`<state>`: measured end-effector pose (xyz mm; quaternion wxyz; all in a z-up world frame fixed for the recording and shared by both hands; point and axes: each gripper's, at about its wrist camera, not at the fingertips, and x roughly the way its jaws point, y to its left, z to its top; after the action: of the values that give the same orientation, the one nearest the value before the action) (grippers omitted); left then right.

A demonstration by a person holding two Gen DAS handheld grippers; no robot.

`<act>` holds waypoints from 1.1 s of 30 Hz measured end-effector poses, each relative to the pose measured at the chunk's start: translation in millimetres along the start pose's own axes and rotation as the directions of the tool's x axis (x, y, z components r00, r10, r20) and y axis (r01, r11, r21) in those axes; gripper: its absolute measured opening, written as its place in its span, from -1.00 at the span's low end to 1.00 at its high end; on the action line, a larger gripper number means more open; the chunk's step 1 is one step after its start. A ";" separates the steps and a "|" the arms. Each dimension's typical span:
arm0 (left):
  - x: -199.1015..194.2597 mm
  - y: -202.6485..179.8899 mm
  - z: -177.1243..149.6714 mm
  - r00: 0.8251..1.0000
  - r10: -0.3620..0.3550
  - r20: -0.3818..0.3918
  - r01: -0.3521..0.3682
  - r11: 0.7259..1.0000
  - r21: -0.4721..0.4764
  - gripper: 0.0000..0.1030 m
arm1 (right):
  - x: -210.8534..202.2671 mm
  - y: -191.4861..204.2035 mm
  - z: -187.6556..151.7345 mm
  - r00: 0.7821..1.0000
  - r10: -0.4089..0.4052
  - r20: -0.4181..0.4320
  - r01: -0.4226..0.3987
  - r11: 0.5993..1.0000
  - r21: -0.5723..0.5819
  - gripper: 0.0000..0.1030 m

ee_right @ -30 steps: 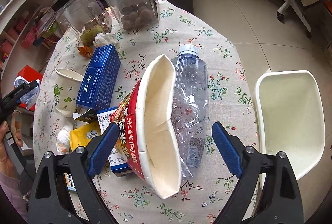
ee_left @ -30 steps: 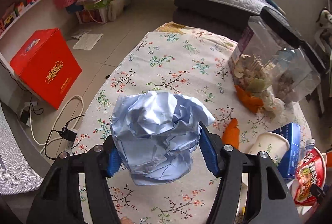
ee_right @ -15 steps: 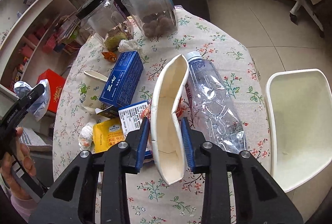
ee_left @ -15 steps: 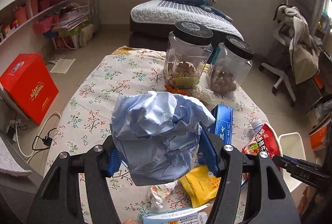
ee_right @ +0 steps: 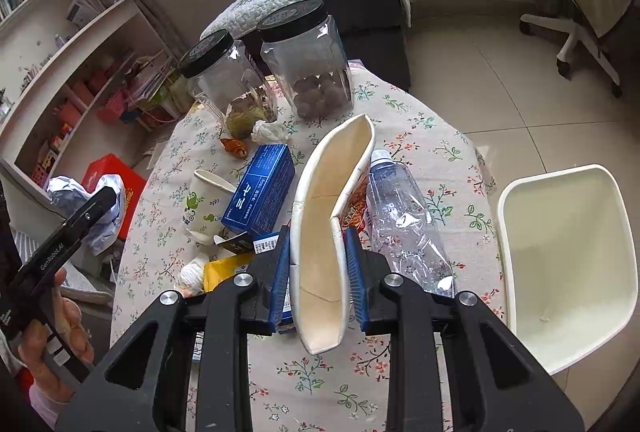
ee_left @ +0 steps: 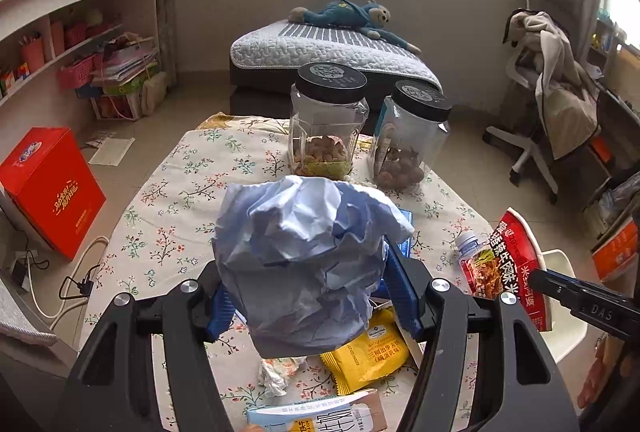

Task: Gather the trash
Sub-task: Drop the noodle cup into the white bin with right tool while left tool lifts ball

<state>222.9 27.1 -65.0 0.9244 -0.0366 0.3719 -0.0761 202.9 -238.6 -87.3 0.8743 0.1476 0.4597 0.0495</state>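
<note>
My left gripper (ee_left: 310,296) is shut on a crumpled light-blue paper ball (ee_left: 304,256), held above the floral table; the ball also shows in the right wrist view (ee_right: 96,208). My right gripper (ee_right: 318,276) is shut on a squashed red noodle cup (ee_right: 328,232), lifted off the table; the cup also shows in the left wrist view (ee_left: 508,268). A clear plastic bottle (ee_right: 404,224), a blue box (ee_right: 260,192), a paper cup (ee_right: 204,204), a yellow packet (ee_left: 368,356) and a white tissue wad (ee_left: 276,374) lie on the table.
Two black-lidded jars (ee_left: 326,120) (ee_left: 412,136) stand at the table's far side. A white bin (ee_right: 568,264) stands on the floor right of the table. A red box (ee_left: 44,188), shelves, a bed and a chair (ee_left: 548,104) surround the table.
My right gripper closed on the noodle cup and lifted it. My left gripper, still holding the paper ball, swung right and raised, bringing jars and trash into view.
</note>
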 end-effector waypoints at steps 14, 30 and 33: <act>-12.6 -51.2 -19.5 0.997 -0.081 0.001 0.081 0.996 0.040 0.22 | -59.7 -64.8 12.9 0.973 -0.156 0.168 0.142 0.986 0.092 -0.50; -8.6 -184.4 -35.6 0.969 -0.237 -0.077 0.245 0.960 0.136 0.22 | -79.2 -186.1 4.2 0.896 -0.438 0.075 0.404 0.872 0.277 -0.24; -5.5 -215.8 -35.6 0.957 -0.274 -0.097 0.286 0.947 0.147 0.22 | -99.6 -198.4 4.5 0.880 -0.463 0.110 0.404 0.849 0.341 0.49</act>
<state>169.8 -185.1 -60.1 0.8896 -0.0120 0.3900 -0.2373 139.8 -450.4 -66.5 0.8683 0.1783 0.3982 -0.2362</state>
